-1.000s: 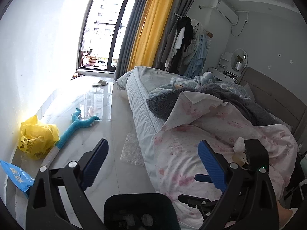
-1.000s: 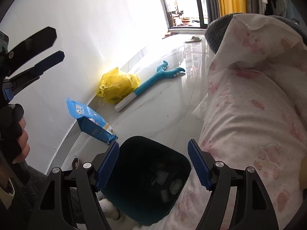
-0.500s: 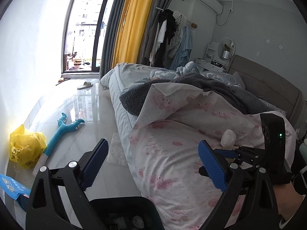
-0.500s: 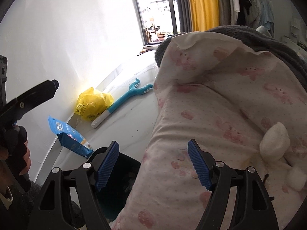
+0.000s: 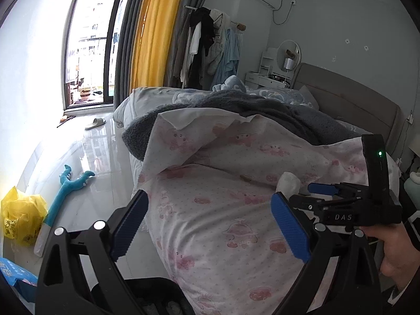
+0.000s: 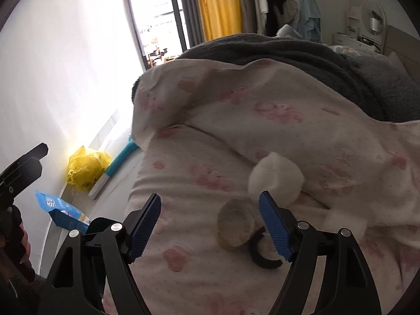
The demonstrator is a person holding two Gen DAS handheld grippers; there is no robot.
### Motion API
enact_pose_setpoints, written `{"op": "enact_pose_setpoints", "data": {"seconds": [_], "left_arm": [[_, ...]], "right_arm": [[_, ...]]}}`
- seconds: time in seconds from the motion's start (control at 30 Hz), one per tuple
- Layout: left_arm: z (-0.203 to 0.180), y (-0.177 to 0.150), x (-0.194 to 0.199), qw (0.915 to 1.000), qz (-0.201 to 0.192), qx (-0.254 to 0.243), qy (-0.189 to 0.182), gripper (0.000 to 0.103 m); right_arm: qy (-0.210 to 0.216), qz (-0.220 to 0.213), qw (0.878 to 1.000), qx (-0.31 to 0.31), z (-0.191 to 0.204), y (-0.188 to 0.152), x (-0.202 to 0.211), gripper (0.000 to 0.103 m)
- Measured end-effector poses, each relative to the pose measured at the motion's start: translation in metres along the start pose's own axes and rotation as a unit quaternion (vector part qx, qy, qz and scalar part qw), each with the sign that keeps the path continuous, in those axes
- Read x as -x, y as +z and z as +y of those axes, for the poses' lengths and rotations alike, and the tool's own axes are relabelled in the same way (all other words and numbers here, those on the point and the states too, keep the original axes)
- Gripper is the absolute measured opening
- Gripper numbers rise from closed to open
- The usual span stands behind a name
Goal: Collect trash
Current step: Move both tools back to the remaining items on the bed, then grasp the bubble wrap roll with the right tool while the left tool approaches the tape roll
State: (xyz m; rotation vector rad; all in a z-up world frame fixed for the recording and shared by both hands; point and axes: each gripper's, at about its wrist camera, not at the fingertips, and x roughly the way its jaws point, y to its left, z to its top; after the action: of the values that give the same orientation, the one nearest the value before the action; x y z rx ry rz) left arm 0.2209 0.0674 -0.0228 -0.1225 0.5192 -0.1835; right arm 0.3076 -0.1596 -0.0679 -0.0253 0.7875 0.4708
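We are looking across a bed whose white quilt with pink cartoon prints is lying rumpled under a dark grey fleece blanket. A long yellow curtain is hanging beside the tall window. A turquoise plush toy with forked ends is lying on the glossy pale floor, and clothes are hanging on a rack.

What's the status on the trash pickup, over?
Right gripper opening, empty, over the bed. Left gripper open, empty. White wad, tan cup, dark scrap loose on pink quilt. Nothing blocking.
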Motion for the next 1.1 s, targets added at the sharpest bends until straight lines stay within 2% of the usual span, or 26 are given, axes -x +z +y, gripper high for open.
{"op": "enact_pose_setpoints", "data": {"seconds": [0.23, 0.53, 0.73, 0.9, 1.1], "left_arm": [[-0.023, -0.007, -0.028, 0.9996, 0.026, -0.004, -0.013, 0.096], [-0.056, -0.017, -0.061, 0.9978, 0.059, -0.004, -0.029, 0.096], [-0.082, -0.034, -0.083, 0.9945, 0.097, -0.024, -0.031, 0.096], [-0.095, -0.045, -0.102, 0.9909, 0.129, -0.027, -0.026, 0.096], [-0.098, -0.050, -0.118, 0.9890, 0.146, -0.014, -0.015, 0.096]], "right_arm": [[-0.037, -0.014, 0.998, -0.056, -0.049, 0.000, 0.013, 0.082], [-0.084, -0.010, 0.993, -0.082, -0.083, -0.006, 0.005, 0.084], [-0.141, 0.006, 0.987, -0.073, -0.107, -0.018, -0.004, 0.084], [-0.144, 0.013, 0.985, -0.093, -0.127, -0.027, -0.013, 0.084], [-0.140, 0.030, 0.983, -0.112, -0.132, -0.031, -0.028, 0.084]]}}
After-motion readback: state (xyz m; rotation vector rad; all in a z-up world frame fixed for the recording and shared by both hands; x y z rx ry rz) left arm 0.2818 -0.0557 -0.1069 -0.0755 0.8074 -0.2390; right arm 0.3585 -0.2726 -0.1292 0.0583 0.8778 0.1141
